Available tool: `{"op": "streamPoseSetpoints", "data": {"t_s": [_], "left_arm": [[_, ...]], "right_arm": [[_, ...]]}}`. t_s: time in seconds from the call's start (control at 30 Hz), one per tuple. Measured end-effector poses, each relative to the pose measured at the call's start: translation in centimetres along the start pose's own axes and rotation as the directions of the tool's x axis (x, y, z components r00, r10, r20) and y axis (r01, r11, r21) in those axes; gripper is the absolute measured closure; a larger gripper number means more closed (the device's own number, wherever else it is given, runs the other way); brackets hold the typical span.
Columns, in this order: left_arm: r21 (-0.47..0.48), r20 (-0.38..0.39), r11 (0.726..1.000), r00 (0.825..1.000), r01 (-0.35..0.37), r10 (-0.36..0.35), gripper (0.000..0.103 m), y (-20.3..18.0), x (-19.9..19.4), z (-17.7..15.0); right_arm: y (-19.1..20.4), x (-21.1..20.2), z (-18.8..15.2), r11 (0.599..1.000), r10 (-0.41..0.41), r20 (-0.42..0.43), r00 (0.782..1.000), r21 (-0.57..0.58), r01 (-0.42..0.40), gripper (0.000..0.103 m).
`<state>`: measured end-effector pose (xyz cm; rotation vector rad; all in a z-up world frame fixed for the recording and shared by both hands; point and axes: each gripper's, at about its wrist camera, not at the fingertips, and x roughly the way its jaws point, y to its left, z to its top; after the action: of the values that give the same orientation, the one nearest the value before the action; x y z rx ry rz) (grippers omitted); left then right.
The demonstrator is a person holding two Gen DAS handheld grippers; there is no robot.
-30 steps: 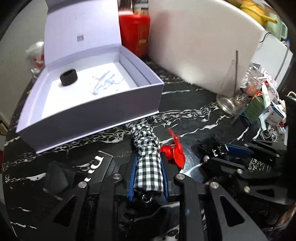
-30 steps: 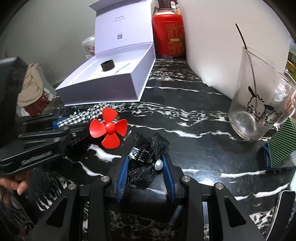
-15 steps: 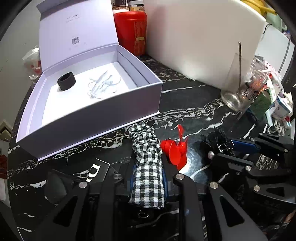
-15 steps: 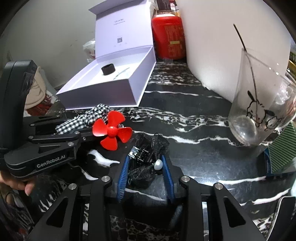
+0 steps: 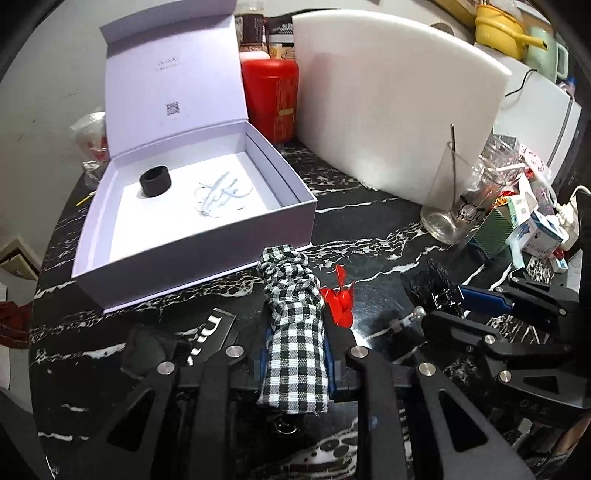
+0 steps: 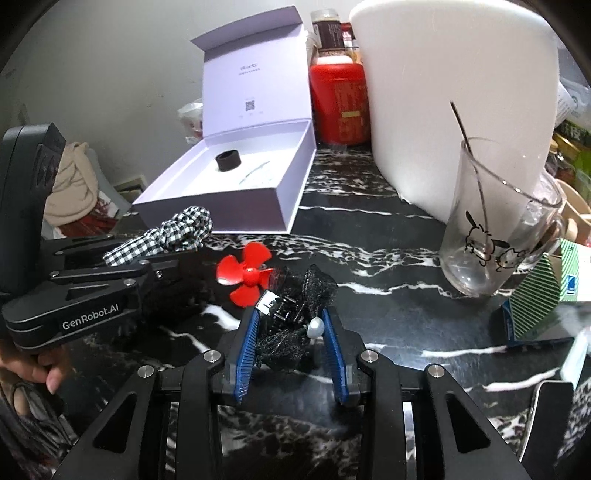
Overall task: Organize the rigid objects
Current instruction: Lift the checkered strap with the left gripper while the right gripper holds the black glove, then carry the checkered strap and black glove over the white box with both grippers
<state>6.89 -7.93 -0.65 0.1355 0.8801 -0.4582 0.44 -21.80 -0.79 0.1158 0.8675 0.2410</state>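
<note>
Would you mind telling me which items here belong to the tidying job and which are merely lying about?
Job: checkered hair tie in left gripper; black lace clip in right gripper; red propeller; open box.
Lying about: glass, red canister, white board.

Home kitchen: marble counter (image 6: 369,229), saucepan (image 5: 498,22).

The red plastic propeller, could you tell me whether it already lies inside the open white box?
No, the red plastic propeller lies on the black marble table, outside the open white box.

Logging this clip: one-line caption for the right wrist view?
Right gripper clamps a black mesh hair clip beside a red propeller, open white box behind.
</note>
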Motion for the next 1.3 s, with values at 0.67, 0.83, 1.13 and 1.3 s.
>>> {"op": "streamPoseSetpoints", "data": {"t_s": [0.67,0.83,1.13,1.3], "left_arm": [[-0.144,0.05,0.985,0.994,-0.093,0.101,0.081,3.2,-5.6,-4.5],[-0.174,0.061,0.979,0.991,-0.108,0.12,0.081,4.2,-6.6,-5.1],[-0.199,0.077,0.971,0.986,-0.131,0.149,0.081,5.4,-7.7,-4.5],[-0.196,0.089,0.972,0.984,-0.132,0.151,0.081,6.1,-7.9,-3.3]], "right_arm": [[5.9,-2.0,-1.1,0.988,0.118,0.024,0.993,-0.102,-0.115,0.069],[7.1,-2.2,-1.0,0.982,0.142,0.029,0.989,-0.129,-0.137,0.069],[8.7,-1.9,0.0,0.972,0.177,0.028,0.984,-0.162,-0.17,0.069],[9.1,-1.6,1.4,0.969,0.182,0.039,0.982,-0.174,-0.173,0.069]]}}
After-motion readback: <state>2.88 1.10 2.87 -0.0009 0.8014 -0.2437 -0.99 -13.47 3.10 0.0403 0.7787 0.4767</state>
